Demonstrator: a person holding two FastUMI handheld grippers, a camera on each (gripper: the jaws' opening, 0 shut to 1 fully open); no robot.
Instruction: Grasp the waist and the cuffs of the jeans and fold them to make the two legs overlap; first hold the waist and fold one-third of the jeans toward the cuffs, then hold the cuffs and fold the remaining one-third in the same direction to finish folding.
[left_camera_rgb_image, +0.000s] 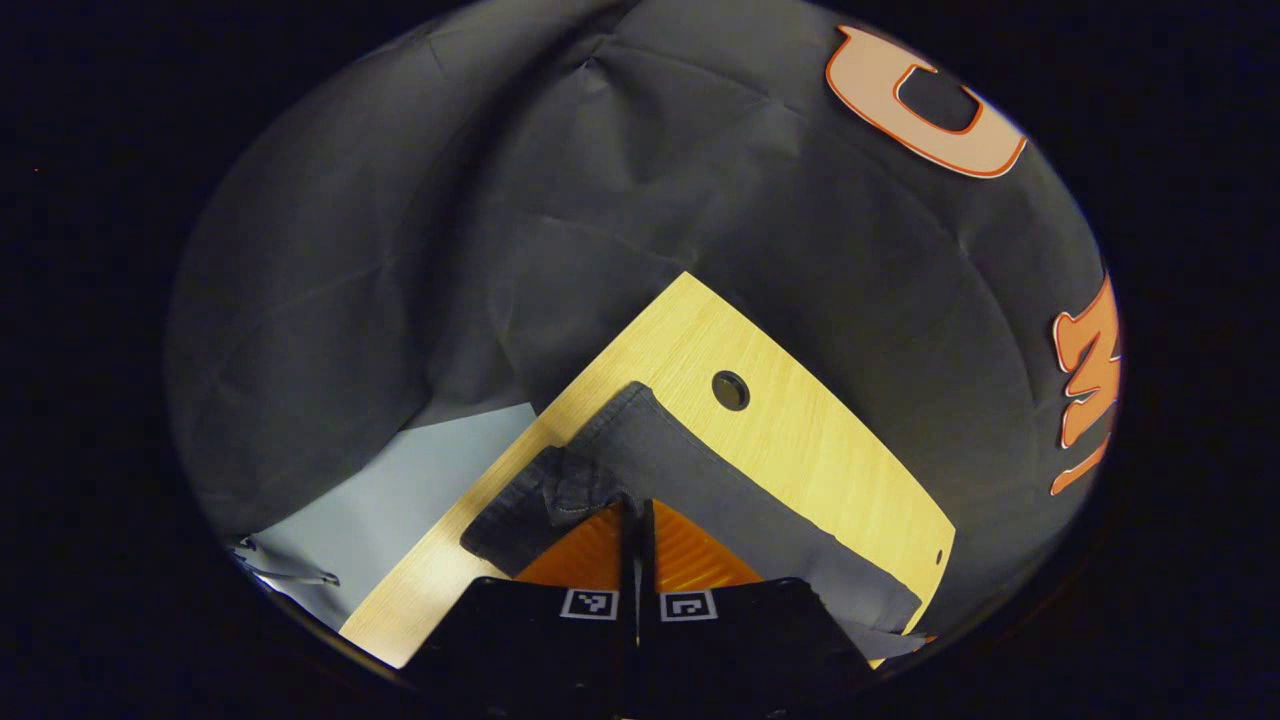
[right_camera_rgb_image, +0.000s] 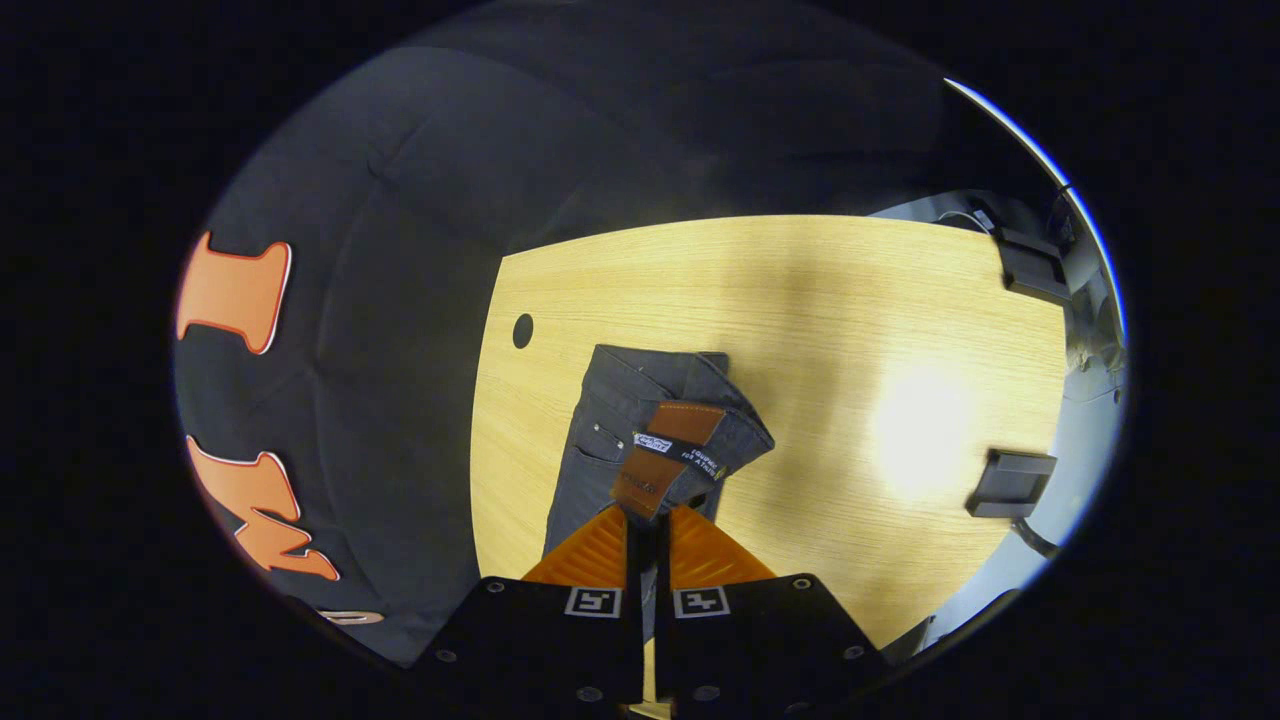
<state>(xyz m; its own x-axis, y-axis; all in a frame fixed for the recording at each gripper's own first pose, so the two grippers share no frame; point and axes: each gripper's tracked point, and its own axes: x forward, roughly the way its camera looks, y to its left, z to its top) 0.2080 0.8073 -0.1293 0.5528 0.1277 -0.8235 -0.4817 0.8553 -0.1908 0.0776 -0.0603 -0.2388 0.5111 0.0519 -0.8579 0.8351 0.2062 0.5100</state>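
Observation:
Dark grey jeans (left_camera_rgb_image: 700, 470) lie along the light wooden table (left_camera_rgb_image: 800, 430). In the left gripper view, my left gripper (left_camera_rgb_image: 636, 510) is shut on a bunched edge of the jeans near the table's corner, the cloth lifted and folded back at the fingertips. In the right gripper view, the jeans (right_camera_rgb_image: 620, 440) stretch away toward the far edge, and my right gripper (right_camera_rgb_image: 650, 515) is shut on the waistband by its brown leather patch (right_camera_rgb_image: 668, 455), which is turned over onto the legs.
A round cable hole (left_camera_rgb_image: 730, 390) sits in the table beside the jeans. Two black boxes (right_camera_rgb_image: 1008, 482) (right_camera_rgb_image: 1033, 265) are fixed at the table's right edge in the right gripper view. Bare tabletop (right_camera_rgb_image: 880, 330) spreads to the right of the jeans. Grey floor (left_camera_rgb_image: 400, 500) lies past the corner.

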